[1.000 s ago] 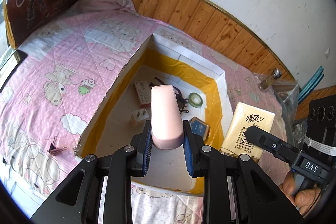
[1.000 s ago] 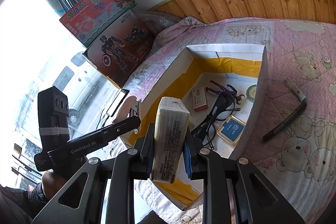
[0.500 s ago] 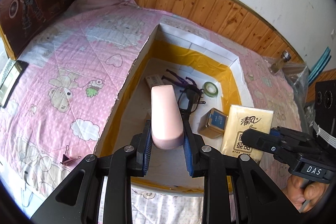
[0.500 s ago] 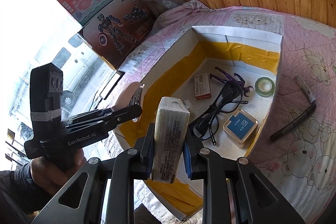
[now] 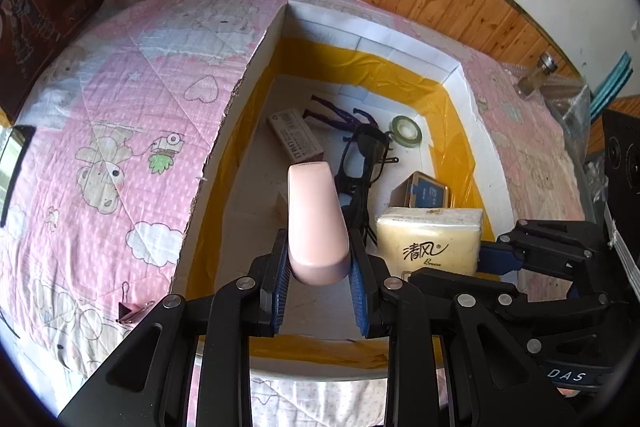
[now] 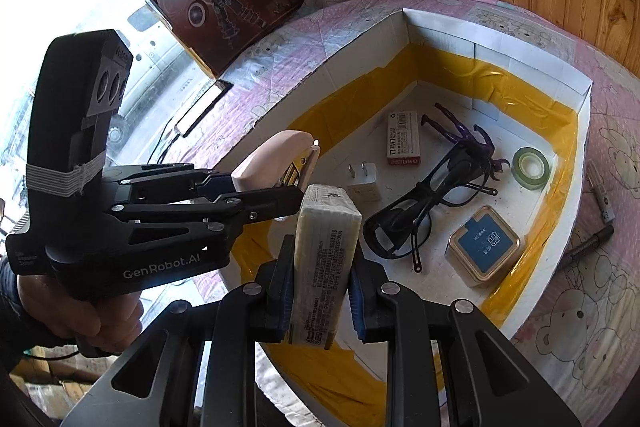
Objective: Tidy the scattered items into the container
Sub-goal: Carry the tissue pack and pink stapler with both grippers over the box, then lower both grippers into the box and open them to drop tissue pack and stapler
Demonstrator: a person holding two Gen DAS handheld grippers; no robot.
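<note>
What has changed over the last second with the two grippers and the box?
Both grippers have moved in over the box and drawn side by side: the left with the pink stapler, the right with the tissue pack. Both grips unchanged; nothing released. Items in the box have not moved.

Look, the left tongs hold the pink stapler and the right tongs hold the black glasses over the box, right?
Not quite. The right tongs hold a yellow tissue pack; the black glasses lie inside the box, as the right wrist view shows. The left tongs do hold the pink stapler.
</note>
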